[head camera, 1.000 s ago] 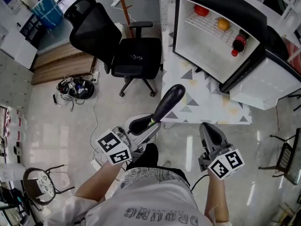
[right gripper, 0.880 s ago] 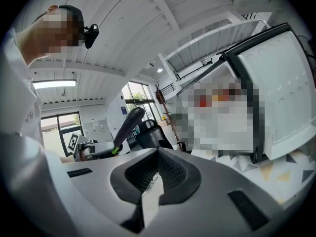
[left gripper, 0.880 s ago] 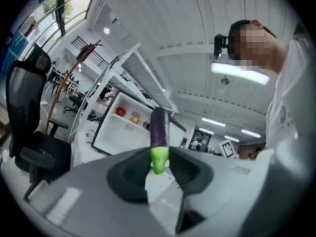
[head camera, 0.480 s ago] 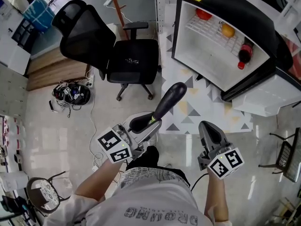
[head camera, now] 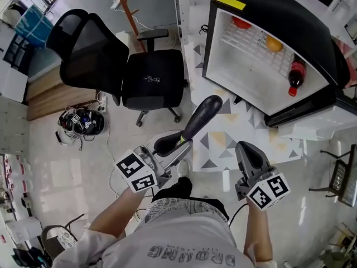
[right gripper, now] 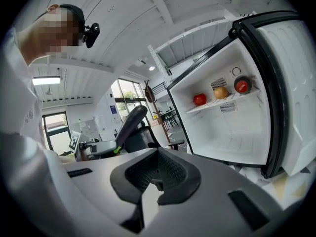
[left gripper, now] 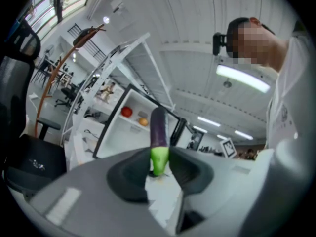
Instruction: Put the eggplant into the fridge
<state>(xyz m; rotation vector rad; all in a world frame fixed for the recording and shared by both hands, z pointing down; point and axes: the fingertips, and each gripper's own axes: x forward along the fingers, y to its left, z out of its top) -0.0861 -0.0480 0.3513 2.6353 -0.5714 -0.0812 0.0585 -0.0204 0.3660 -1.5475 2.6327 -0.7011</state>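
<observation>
Eggplant carried toward the open fridge

The black fridge (head camera: pixel 262 15) fills the upper right of the head view, its door open and its white inside showing. A black office chair (head camera: pixel 150 80) stands at the upper left of centre on the pale floor. A triangle-patterned mat (head camera: pixel 223 149) lies just below the fridge. The dark eggplant (head camera: pixel 199 118) slants up at frame centre, apart from the fridge, with its green stem end clamped in the left gripper (head camera: pixel 174 145). The right gripper (head camera: pixel 248 152), at lower right, has its jaws together with nothing between them. On the fridge's wire shelf lie a bottle (head camera: pixel 295 76), an orange fruit (head camera: pixel 274 43) and a red fruit (head camera: pixel 241 22).
</observation>
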